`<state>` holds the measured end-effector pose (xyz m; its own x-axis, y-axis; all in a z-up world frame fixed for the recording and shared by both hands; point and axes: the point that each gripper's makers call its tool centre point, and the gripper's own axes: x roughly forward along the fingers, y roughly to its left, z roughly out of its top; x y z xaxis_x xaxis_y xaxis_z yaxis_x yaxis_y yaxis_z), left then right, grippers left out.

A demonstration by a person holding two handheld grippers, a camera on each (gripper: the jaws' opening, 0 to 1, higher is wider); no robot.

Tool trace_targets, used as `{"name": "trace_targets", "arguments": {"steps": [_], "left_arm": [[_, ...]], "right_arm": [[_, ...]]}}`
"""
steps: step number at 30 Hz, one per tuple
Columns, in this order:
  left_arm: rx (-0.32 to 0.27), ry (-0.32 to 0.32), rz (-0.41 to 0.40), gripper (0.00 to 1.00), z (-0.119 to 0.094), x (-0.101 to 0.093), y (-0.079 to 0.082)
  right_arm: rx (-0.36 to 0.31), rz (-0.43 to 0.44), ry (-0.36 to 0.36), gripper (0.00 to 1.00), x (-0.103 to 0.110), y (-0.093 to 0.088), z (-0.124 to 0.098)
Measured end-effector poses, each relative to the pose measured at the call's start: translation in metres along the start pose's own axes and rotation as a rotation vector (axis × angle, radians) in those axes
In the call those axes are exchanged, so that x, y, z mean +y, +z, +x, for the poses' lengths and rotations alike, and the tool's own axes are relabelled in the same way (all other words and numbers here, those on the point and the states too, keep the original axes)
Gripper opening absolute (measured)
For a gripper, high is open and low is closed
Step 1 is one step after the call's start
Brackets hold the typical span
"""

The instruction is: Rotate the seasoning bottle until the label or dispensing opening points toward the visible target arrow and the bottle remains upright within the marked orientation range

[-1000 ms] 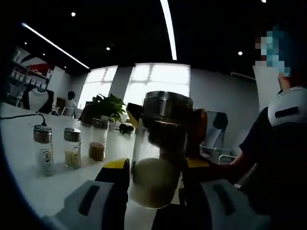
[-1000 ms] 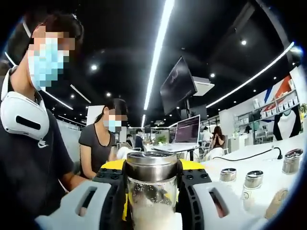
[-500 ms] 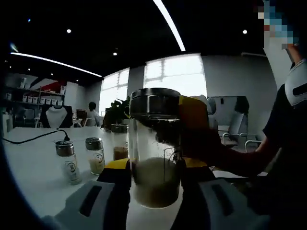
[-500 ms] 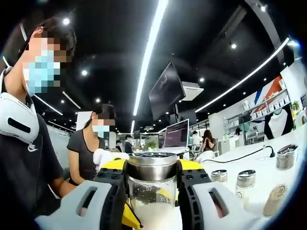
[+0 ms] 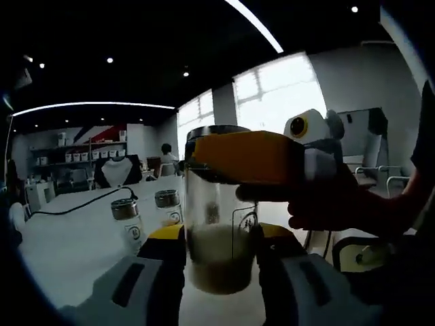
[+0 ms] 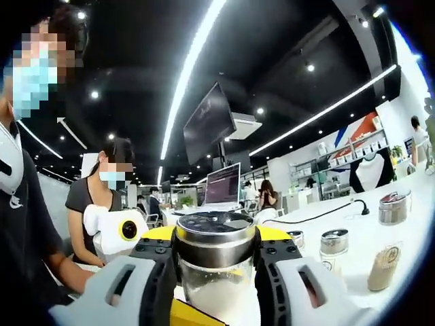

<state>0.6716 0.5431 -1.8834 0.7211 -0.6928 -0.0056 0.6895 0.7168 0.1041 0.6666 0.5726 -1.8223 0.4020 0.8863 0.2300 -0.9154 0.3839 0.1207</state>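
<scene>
Clear glass seasoning bottle (image 6: 216, 272) with a glossy metal cap (image 6: 215, 238).

- You get dim views under a dark ceiling; strip lights (image 6: 194, 61) and windows (image 5: 279, 92) glare.
- Your foreground sits backlit, edges curve, distance is soft.

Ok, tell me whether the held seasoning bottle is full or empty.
Partly full. Through the clear glass of the seasoning bottle, pale granules fill the lower part; the upper part under the metal cap looks empty.
</scene>
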Motion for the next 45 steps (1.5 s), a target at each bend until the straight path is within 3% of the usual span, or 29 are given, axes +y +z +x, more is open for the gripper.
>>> {"name": "trace_targets", "arguments": {"steps": [10, 17, 21, 26, 29, 33, 35, 40, 45], "left_arm": [[-0.005, 0.033, -0.002, 0.42, 0.001, 0.004, -0.001], [-0.014, 0.001, 0.01, 0.43, 0.005, 0.0, -0.001], [-0.02, -0.109, -0.075, 0.42, 0.007, -0.008, -0.002], [-0.042, -0.198, -0.138, 0.42, 0.006, -0.017, 0.002], [-0.015, -0.274, -0.181, 0.42, 0.006, -0.026, -0.003], [-0.026, -0.203, -0.111, 0.42, 0.006, -0.02, -0.003], [-0.022, -0.209, -0.126, 0.41, 0.006, -0.023, -0.001], [-0.033, -0.093, -0.032, 0.41, 0.004, -0.008, 0.0], [-0.025, -0.098, -0.052, 0.41, 0.004, -0.008, -0.001]], "right_arm": [[0.011, 0.081, -0.047, 0.41, -0.011, -0.003, -0.002], [0.054, 0.017, -0.043, 0.4, -0.008, -0.002, -0.007], [0.09, -0.05, -0.008, 0.4, -0.005, -0.003, -0.009], [0.07, -0.01, 0.037, 0.4, -0.002, 0.002, -0.012], [0.075, -0.009, 0.063, 0.4, 0.002, 0.002, -0.012], [0.087, -0.064, 0.077, 0.4, 0.008, 0.0, -0.01], [0.089, -0.092, 0.08, 0.4, 0.011, 0.001, -0.01], [0.084, -0.142, 0.062, 0.4, 0.01, 0.001, -0.008], [0.083, -0.14, 0.044, 0.4, 0.007, 0.0, -0.007]]}}
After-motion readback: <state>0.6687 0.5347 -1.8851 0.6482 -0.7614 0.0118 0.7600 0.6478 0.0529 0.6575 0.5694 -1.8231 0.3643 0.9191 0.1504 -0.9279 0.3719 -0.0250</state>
